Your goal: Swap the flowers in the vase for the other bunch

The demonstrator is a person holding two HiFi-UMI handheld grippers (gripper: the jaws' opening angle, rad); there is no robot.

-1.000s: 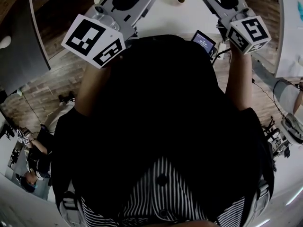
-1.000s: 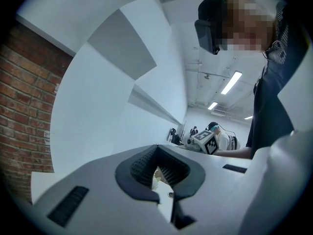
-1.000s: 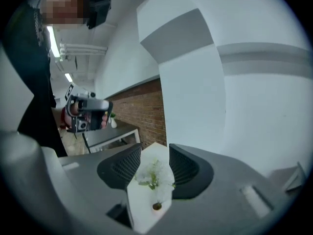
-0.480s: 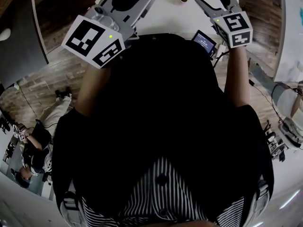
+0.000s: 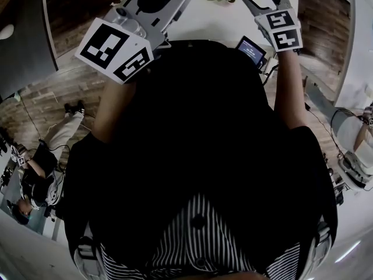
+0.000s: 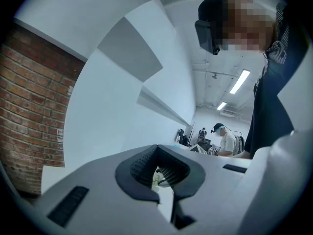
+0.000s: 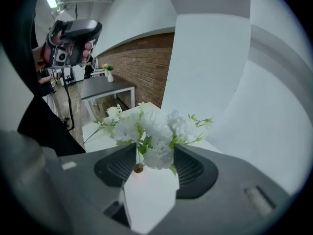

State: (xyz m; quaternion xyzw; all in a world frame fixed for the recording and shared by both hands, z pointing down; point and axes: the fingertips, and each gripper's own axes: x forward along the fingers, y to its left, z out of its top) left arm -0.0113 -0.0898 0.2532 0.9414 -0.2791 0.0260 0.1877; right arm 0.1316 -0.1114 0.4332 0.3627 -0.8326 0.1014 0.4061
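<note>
Reaching steeply down over the white table [image 7: 146,199], the right gripper [image 7: 155,150] hangs with its jaws spread apart and nothing pressed between the pads. A bunch of white flowers [image 7: 156,129] sits framed dead centre in the gap, just ahead of the tips. The bunch stands upright, heads on top and thin green stems running down to a brown spot [image 7: 139,168] at their foot. Whether that spot is the mouth of the vase is too small to tell. The stems lie straight along the line the jaws point, so a grip on them looks to need only a further drop and a squeeze below the heads. A second spray [image 7: 111,115] appears to lie on the table behind and to the left. The left gripper [image 6: 157,151] is held roughly level off to the side, its jaws closed together on nothing. That leaves the right hand plainly the nearer of the two to the bunch.
</note>
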